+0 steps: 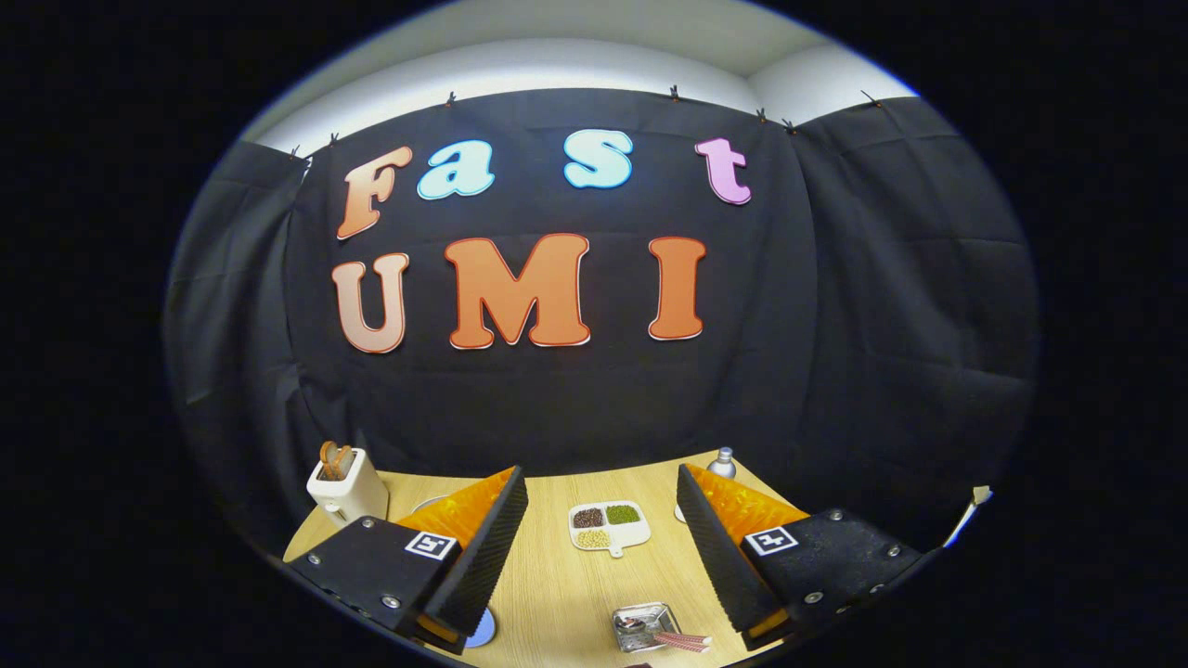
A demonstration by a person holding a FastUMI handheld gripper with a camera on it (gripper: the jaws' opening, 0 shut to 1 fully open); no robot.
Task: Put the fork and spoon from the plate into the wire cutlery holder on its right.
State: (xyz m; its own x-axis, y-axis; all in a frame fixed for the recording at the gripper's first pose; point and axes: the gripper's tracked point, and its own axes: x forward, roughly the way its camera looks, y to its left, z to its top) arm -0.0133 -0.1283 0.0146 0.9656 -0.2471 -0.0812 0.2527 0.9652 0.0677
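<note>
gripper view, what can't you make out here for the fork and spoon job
- Metal tray between the tongs: its contents too small to name; fork or spoon uncertain.
- Blue disc: mostly behind the left finger.
- Bottle: lower part behind the right finger.
- Tongs open, holding nothing.

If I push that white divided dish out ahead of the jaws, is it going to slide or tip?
Probably slide. The white divided dish sits low and flat on the smooth wooden table, so tipping seems unlikely. Its three compartments hold loose grains, which a sharp shove could scatter. The gripper is open, with the dish ahead between its jaws.
</note>
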